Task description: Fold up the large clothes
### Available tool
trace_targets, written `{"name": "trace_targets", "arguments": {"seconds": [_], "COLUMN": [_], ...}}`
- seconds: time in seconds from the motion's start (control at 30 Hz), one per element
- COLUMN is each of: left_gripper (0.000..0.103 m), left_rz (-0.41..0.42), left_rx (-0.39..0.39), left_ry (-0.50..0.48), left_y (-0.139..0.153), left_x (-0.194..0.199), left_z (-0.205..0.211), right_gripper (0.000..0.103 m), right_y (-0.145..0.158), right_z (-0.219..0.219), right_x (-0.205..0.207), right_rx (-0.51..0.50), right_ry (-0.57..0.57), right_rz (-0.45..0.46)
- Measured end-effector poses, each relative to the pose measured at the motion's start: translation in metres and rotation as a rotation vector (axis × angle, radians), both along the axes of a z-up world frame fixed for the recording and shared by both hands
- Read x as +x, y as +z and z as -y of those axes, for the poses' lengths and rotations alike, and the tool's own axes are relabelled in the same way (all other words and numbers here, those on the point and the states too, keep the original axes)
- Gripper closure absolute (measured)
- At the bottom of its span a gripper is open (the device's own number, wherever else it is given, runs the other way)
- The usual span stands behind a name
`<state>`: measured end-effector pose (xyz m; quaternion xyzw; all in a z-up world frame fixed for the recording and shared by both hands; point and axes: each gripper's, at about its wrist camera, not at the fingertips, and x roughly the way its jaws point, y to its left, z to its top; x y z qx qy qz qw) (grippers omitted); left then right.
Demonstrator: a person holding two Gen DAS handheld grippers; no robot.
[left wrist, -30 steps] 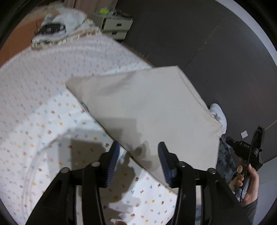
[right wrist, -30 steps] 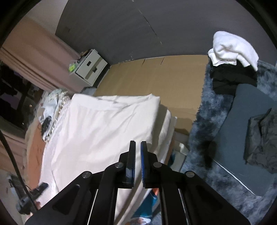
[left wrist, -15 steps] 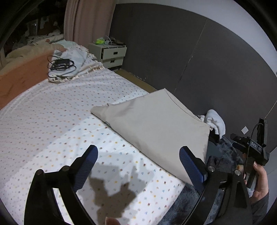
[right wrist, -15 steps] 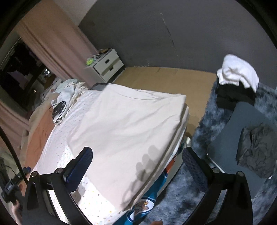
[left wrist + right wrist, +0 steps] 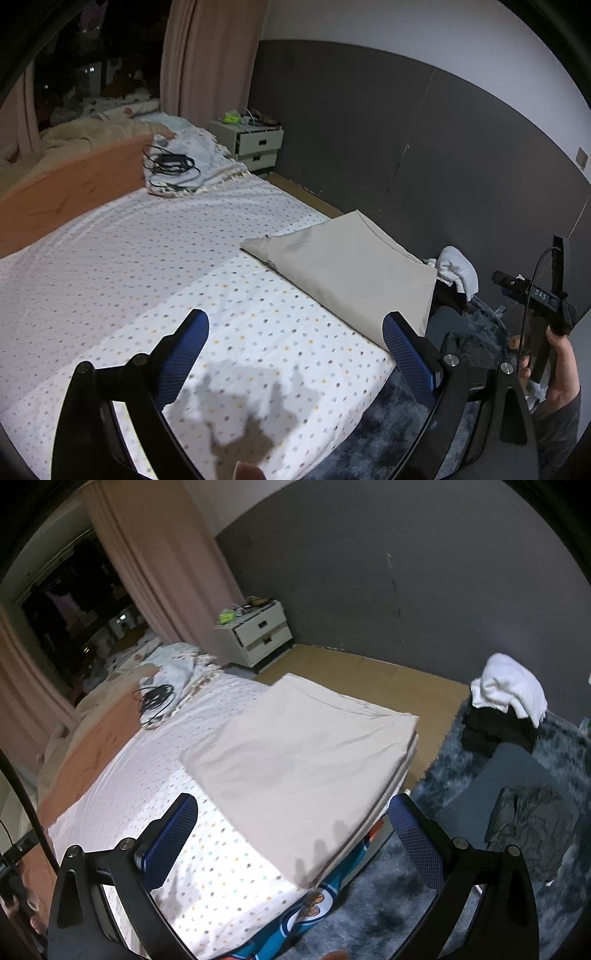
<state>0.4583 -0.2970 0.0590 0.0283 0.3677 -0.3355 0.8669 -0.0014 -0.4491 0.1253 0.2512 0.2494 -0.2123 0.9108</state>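
Note:
A large beige cloth lies folded into a flat rectangle at the corner of the bed; it also shows in the right wrist view. My left gripper is open and empty, held above the dotted sheet, short of the cloth. My right gripper is open and empty, above the cloth's near corner at the bed edge. The right gripper also shows in the left wrist view, held in a hand beside the bed.
The bed has a white dotted sheet. A bundle with black cables lies at its far end. A white nightstand stands by the curtain. White and dark clothes are piled on the grey rug at the right.
Both grippers have opened wide and pulled back up and away from the folded cloth. The right gripper was shut one second ago. The cloth stays flat on the bed.

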Motion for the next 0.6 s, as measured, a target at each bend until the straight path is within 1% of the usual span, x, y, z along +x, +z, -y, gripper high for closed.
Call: {"name": "trace_targets", "arguments": {"seconds": [0.17,0.3,0.43,0.5,0.6], "left_gripper": [0.006,0.006,0.006,0.006,0.006], "left_rz": [0.035,0.102,0.135,0.143,0.176], "left_rx": [-0.006,0.009,-0.019,-0.030,-0.047], "left_ry": [0.033,0.066,0.092,0.090,0.130], "left_y": [0.016,0.029,0.039,0.042,0.050], "left_x": [-0.030,-0.060,-0.089,-0.101,-0.127], "left_z": [-0.037,-0.064,-0.088,-0.096,-0.113], "right_gripper": [0.000,0.000,0.000,0.000,0.000], "right_y": [0.008,0.014,0.018,0.019,0.020], "right_z": [-0.027,-0.053,-0.074,-0.083,-0.100], "right_x": [-0.023,-0.042,-0.064,-0.075,-0.092], "right_rx": [-0.037,-0.090,-0.102,-0.113,-0.145], "right_ry": [0.031,0.070,0.100,0.111,0.121], "right_rz": [0.026,0.028,0.075,0.082,0.097]}}
